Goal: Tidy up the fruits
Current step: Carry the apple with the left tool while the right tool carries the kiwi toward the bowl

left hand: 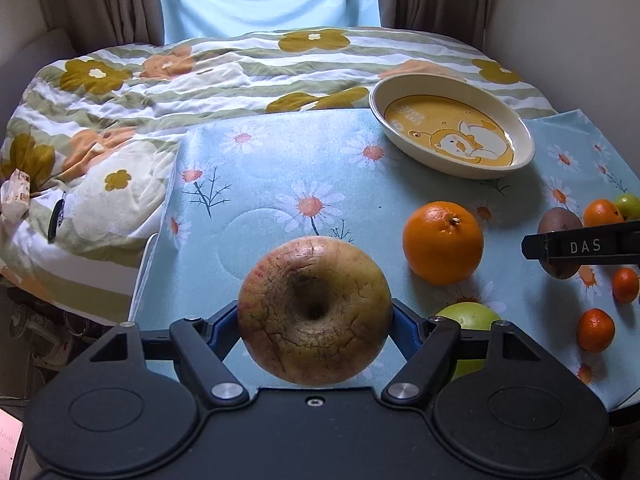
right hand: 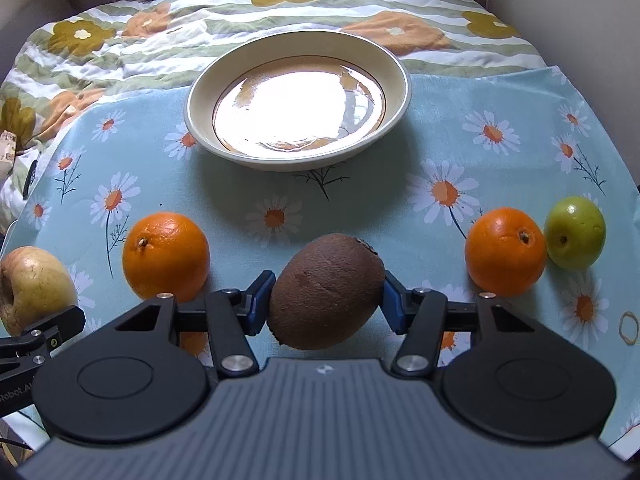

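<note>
We've got the left gripper (left hand: 315, 334) clamped on the russeted apple (left hand: 314, 310), the right gripper (right hand: 326, 300) on the kiwi (right hand: 326, 291). Only the left view shows the mandarins (left hand: 595, 329). Oranges (right hand: 166, 255) flank the kiwi, oval dish (right hand: 298, 62) beyond.

Both wrist views look low and forward over the cloth (left hand: 280, 168) toward the curtains; the left sits left, the right faces the bowl (right hand: 298, 60) closely, sharing the orange (left hand: 442, 242)
</note>
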